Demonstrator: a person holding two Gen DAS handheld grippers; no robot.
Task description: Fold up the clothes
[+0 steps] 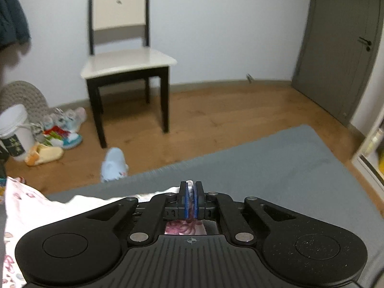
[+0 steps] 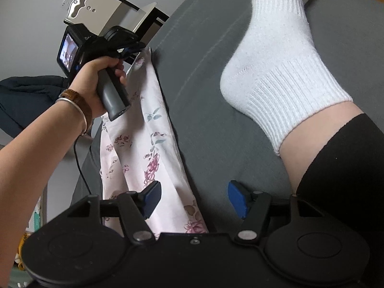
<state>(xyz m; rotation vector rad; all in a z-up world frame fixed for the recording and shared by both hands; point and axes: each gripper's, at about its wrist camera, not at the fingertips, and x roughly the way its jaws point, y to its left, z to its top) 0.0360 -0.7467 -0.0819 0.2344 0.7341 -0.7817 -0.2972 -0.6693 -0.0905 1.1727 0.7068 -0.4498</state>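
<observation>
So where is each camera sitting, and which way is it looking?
Left wrist view: sits on the left tool, looking across the grey bed at the chair and door; only the tool shows, shut on the floral cloth.
Right wrist view: sits on the open right tool, looking along the bed at the left hand and a white-socked foot.
Both share the cloth, bed, chair and left tool.

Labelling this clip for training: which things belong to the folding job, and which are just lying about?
Job:
floral garment
left tool, shut on it
right tool, open
grey mattress

Lying about:
chair
shoes
white bucket
blue slipper
</observation>
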